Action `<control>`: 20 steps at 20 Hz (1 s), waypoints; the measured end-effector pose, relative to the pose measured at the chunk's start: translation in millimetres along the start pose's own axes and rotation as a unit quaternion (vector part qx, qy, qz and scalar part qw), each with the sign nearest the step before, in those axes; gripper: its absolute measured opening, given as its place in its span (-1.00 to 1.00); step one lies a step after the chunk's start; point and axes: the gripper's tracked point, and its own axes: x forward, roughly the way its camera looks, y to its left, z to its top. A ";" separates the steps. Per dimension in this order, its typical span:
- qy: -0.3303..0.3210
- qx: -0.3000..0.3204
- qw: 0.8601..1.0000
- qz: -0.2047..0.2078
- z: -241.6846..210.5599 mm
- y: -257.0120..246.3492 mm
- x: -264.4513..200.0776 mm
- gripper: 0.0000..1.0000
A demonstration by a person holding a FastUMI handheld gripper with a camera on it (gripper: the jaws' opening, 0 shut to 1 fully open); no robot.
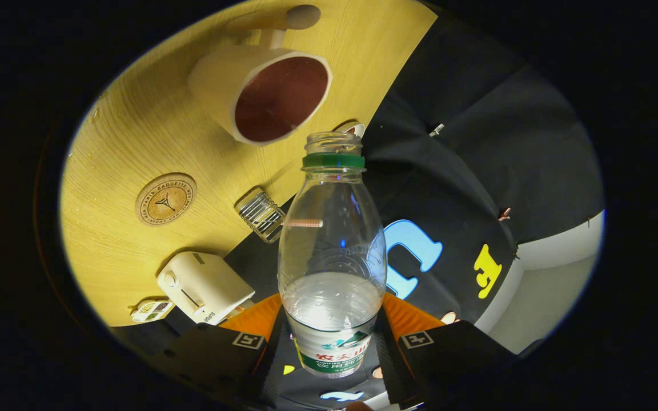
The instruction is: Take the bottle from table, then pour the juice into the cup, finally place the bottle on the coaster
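Gripper view:
Gripper [332, 342]: both fingers pinch the bottle low on its body, at the label band; the grip looks centred.
Bottle [332, 251]: clear, cap off, green ring at the neck, held between the fingers with the mouth pointing away from them. It is tipped, with the liquid pooled in the lower part and well short of the neck. No stream shows at the mouth.
Cup [260, 94]: pale mug with a dark inside, on the table at about 11 o'clock from the bottle mouth, near but not under it; its handle points to 12 o'clock.
Coaster [165, 199]: round cork disc on the table, at 9 o'clock from the bottle's shoulder, bare.
Table [123, 137]: wood top; a small glass [260, 214] sits near its edge between coaster and bottle, a white box [203, 285] at 8 o'clock from the bottle.
Step in hand: judged to be carrying the mouth to the cup for the pour.
How to do it well: shift the mouth toward 11 o'clock until it hangs over the cup's opening before tipping further; tilt slowly, since the liquid is low and will come with a rush late; keep the pinch firm so the smooth bottle does not turn.
Risk: pouring short of the rim, onto the table.
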 end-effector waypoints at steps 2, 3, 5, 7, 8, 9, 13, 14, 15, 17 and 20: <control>-0.001 0.003 1.000 0.003 0.6 0.0 0.4 0.42; 0.000 0.008 1.000 0.002 0.8 0.6 1.1 0.42; 0.007 0.033 0.999 0.012 0.6 11.3 -0.9 0.42; 0.015 0.061 0.998 0.026 3.6 23.1 -4.6 0.42; 0.020 0.077 0.996 0.034 6.3 30.2 -6.5 0.42; 0.027 0.101 0.994 0.041 7.9 37.9 -9.0 0.42; 0.057 0.254 0.963 0.071 7.8 57.6 -21.1 0.43; 0.063 0.299 0.949 0.077 8.5 62.2 -21.6 0.43; 0.069 0.338 0.935 0.078 11.6 62.7 -23.7 0.43; 0.075 0.411 0.905 0.080 18.3 60.7 -25.6 0.43; 0.081 0.520 0.846 0.083 26.1 56.2 -23.4 0.44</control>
